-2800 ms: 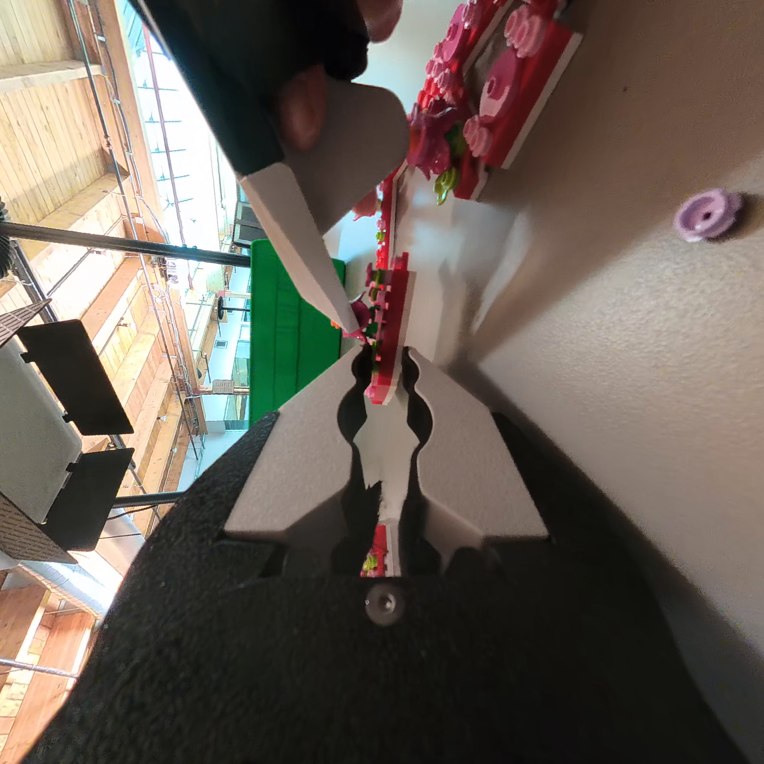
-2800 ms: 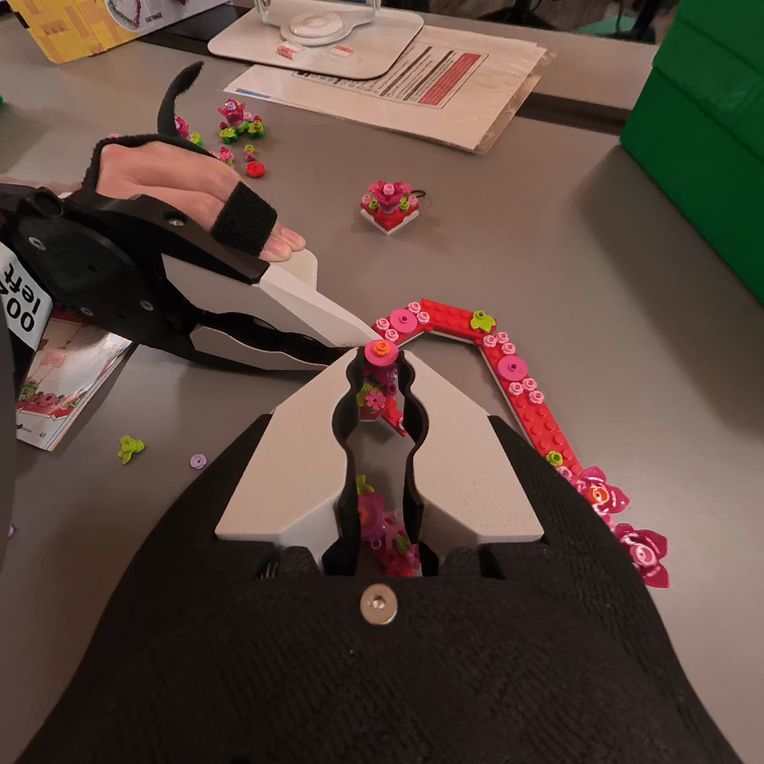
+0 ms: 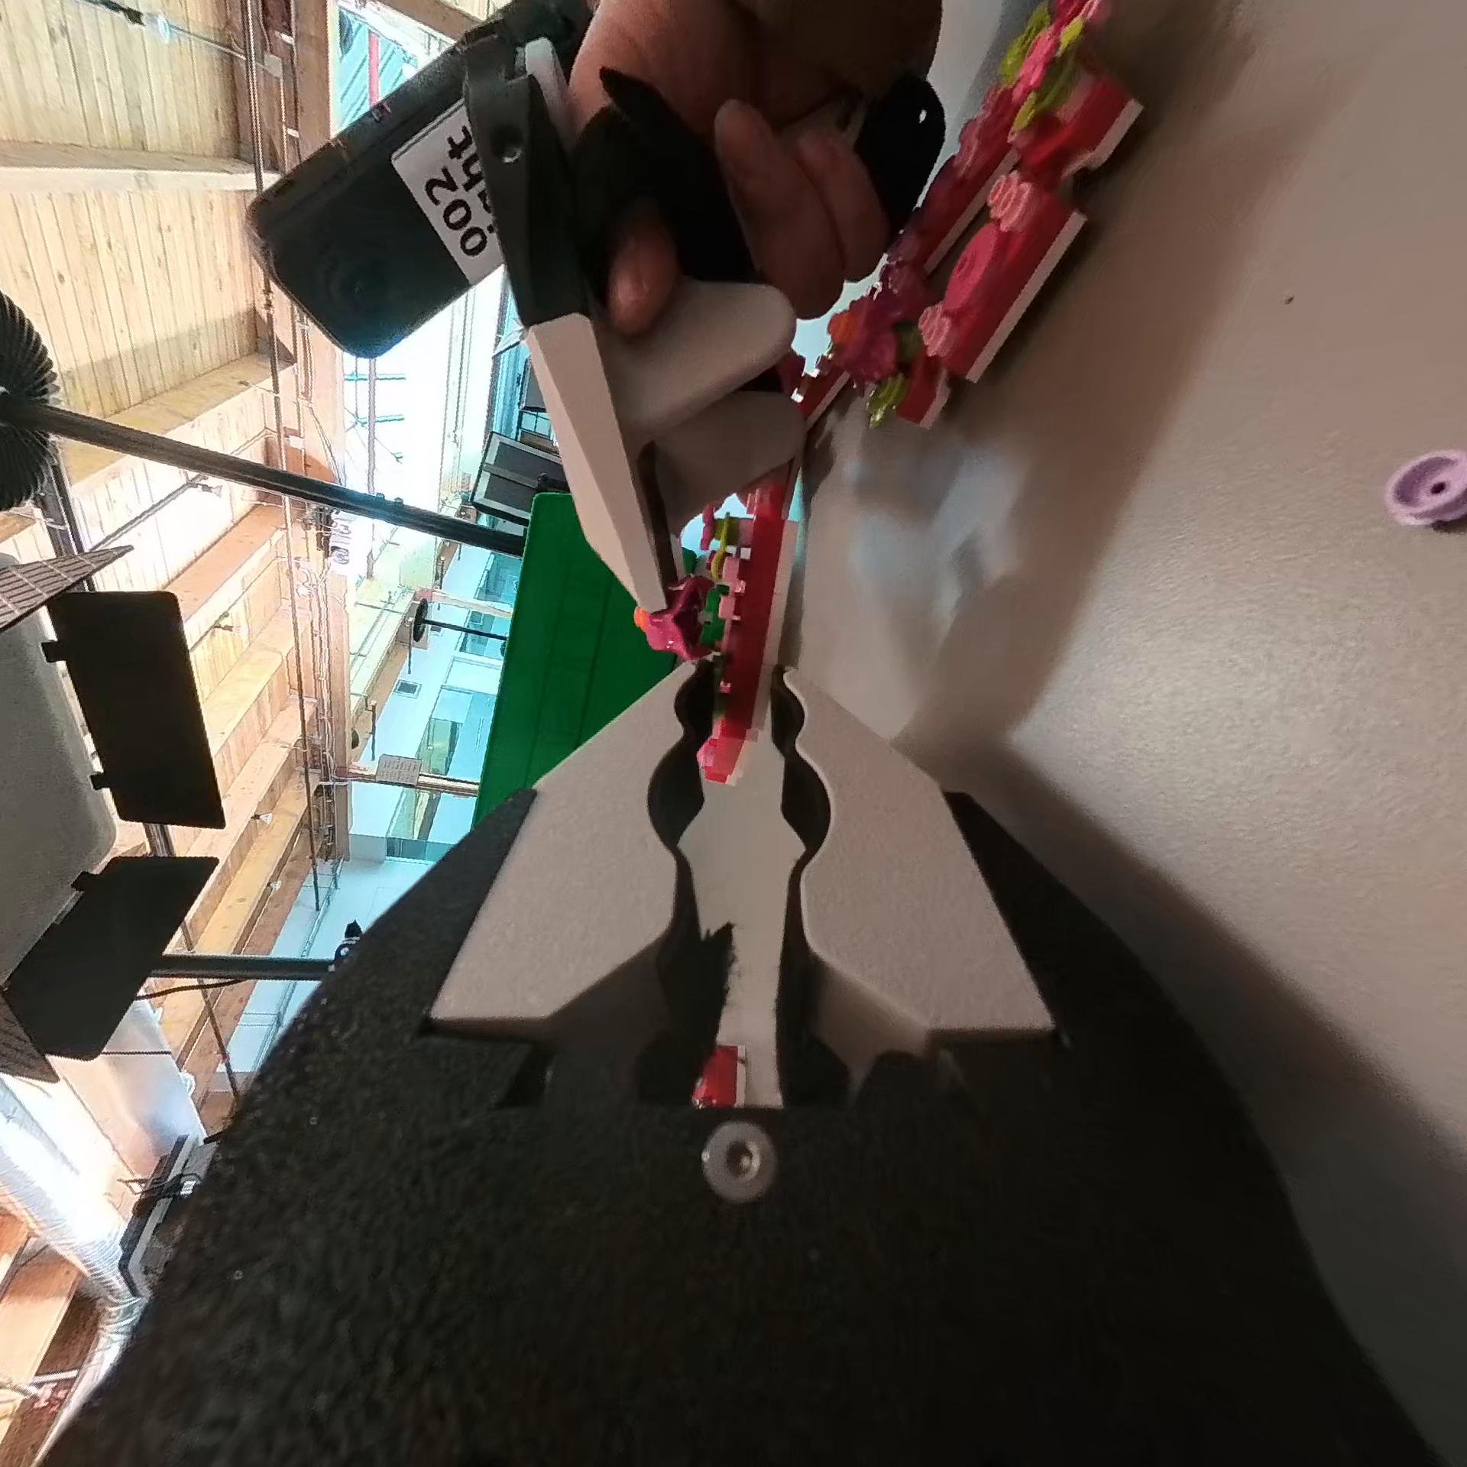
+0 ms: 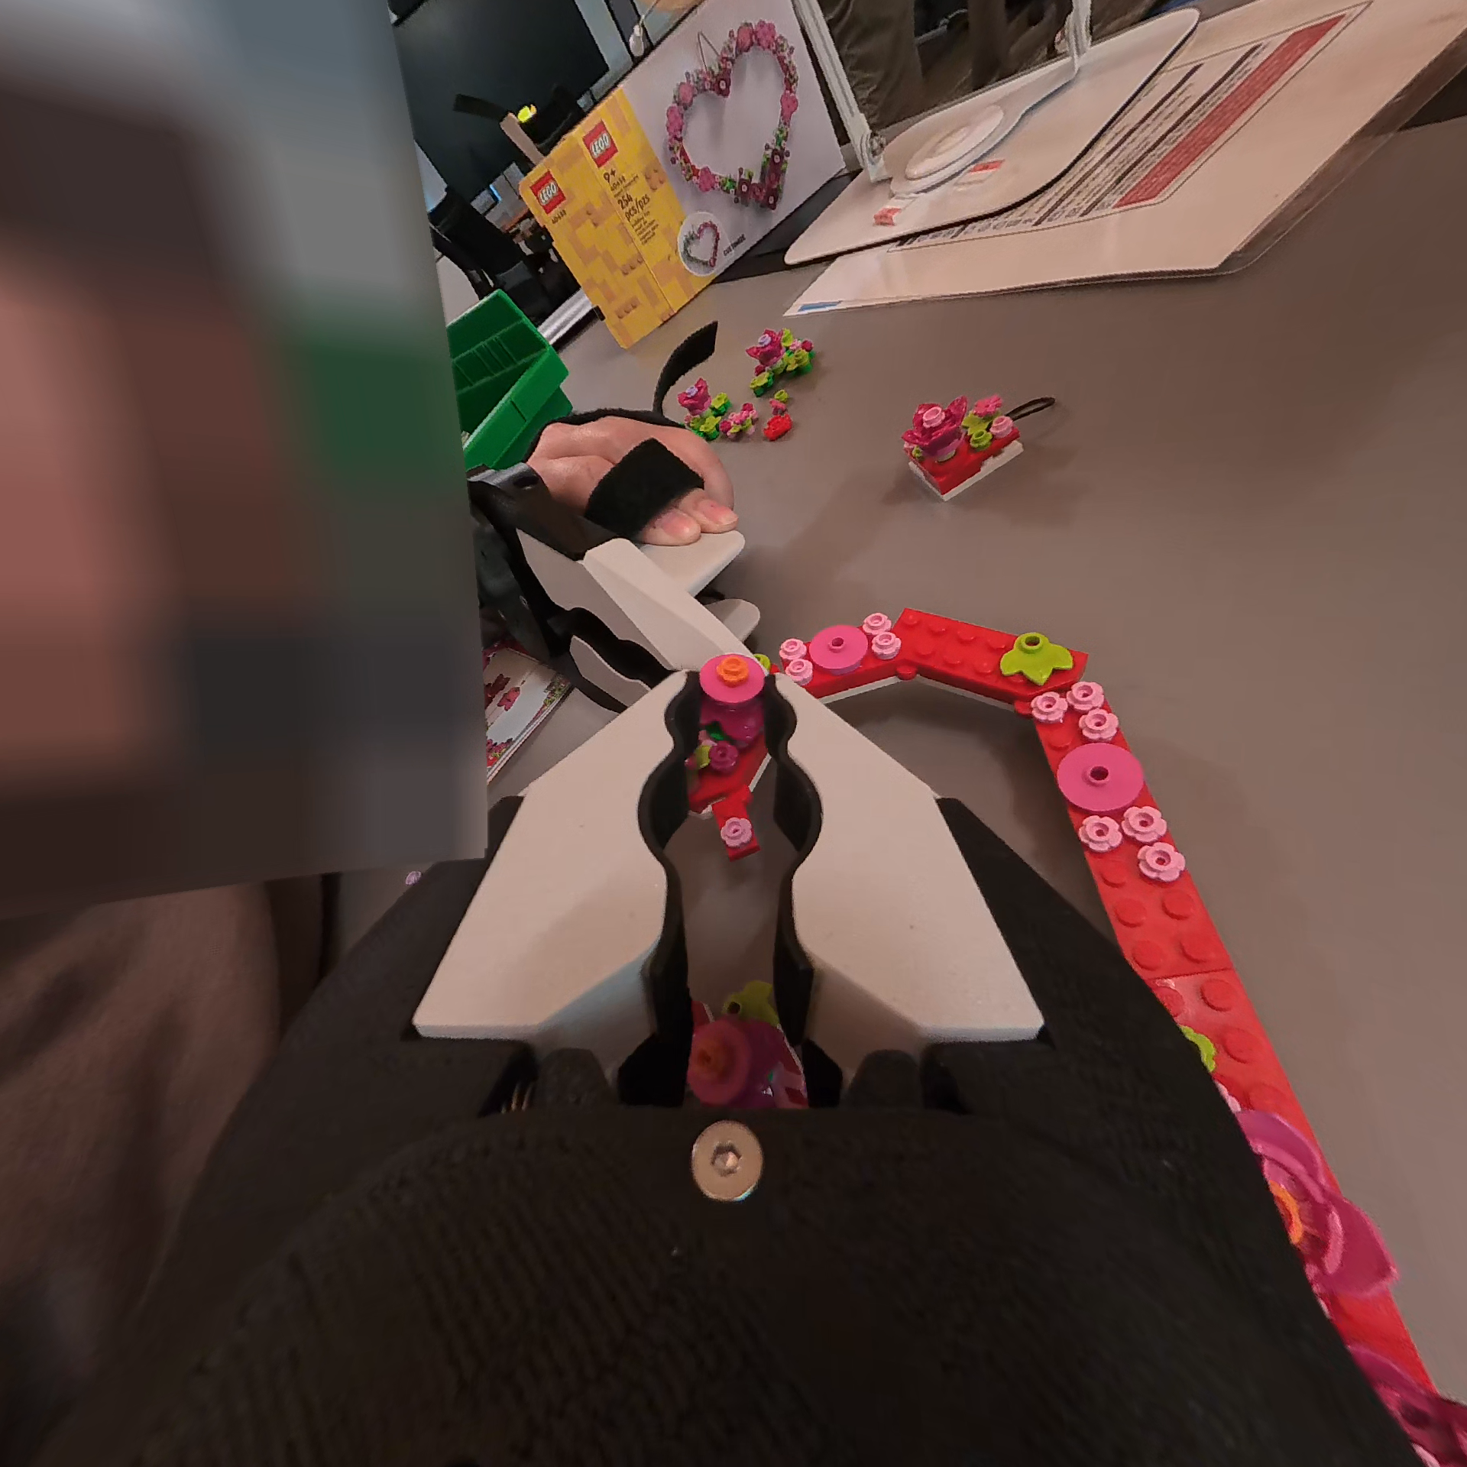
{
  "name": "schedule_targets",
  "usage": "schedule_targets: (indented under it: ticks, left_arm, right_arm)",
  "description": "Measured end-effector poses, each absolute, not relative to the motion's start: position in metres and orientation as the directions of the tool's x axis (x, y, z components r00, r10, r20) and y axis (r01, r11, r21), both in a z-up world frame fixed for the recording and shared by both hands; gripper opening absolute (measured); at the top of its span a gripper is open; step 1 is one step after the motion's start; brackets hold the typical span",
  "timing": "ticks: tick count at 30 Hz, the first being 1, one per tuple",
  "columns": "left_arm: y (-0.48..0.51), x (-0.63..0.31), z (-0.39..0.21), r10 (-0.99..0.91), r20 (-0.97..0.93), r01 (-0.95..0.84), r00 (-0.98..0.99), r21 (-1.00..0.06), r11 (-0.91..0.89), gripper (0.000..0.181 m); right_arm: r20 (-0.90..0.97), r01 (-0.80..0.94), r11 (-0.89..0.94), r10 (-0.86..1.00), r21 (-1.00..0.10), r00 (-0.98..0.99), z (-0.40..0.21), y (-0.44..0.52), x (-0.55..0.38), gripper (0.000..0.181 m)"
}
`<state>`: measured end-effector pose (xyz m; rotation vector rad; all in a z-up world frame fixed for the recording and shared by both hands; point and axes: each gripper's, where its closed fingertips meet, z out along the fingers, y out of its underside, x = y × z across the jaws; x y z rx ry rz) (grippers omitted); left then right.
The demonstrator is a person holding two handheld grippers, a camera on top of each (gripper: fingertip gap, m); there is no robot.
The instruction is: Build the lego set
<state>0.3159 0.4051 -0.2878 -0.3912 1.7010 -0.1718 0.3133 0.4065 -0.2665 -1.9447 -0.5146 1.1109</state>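
Flower stack [image 4: 730, 698] pinched at right tool [image 4: 732, 683] tips; left tool [image 3: 734, 675] clamped on red frame [image 3: 750, 635].

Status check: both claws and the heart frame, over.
Left claw shut on red frame edge. Right claw shut on pink flower piece, seating it on the frame. Loose lilac stud on table, apart, nothing in the way.

Grey table [image 4: 1191, 508], red heart frame [image 4: 1111, 897], flower clusters [image 4: 738, 397], yellow box [image 4: 627, 214], papers [image 4: 1151, 198]
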Motion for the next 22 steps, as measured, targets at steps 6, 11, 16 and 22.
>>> schedule_targets:
  ticks: [6,11,16,22]
  left_arm:
    - [0.4056,0.3157,-0.2876,-0.349,-0.929,-0.162,-0.122,-0.329,0.93,0.011]
    - [0.4057,0.3158,-0.2883,-0.346,-0.93,-0.165,-0.124,-0.325,0.931,0.011]
    - [0.4053,0.3158,-0.2891,-0.345,-0.93,-0.165,-0.129,-0.323,0.932,0.011]
    - [0.4052,0.3158,-0.2873,-0.355,-0.927,-0.162,-0.121,-0.334,0.929,0.011]
  right_arm:
    - [-0.514,-0.051,-0.578,0.679,-0.814,0.524,-0.2655,0.4064,0.3118,0.014]
    - [-0.483,-0.036,-0.556,0.686,-0.83,0.544,-0.2656,0.4075,0.3123,0.013]
    - [-0.442,-0.017,-0.53,0.689,-0.848,0.575,-0.2661,0.4093,0.3144,0.014]
    - [-0.474,-0.048,-0.545,0.679,-0.837,0.561,-0.2649,0.4095,0.3148,0.014]
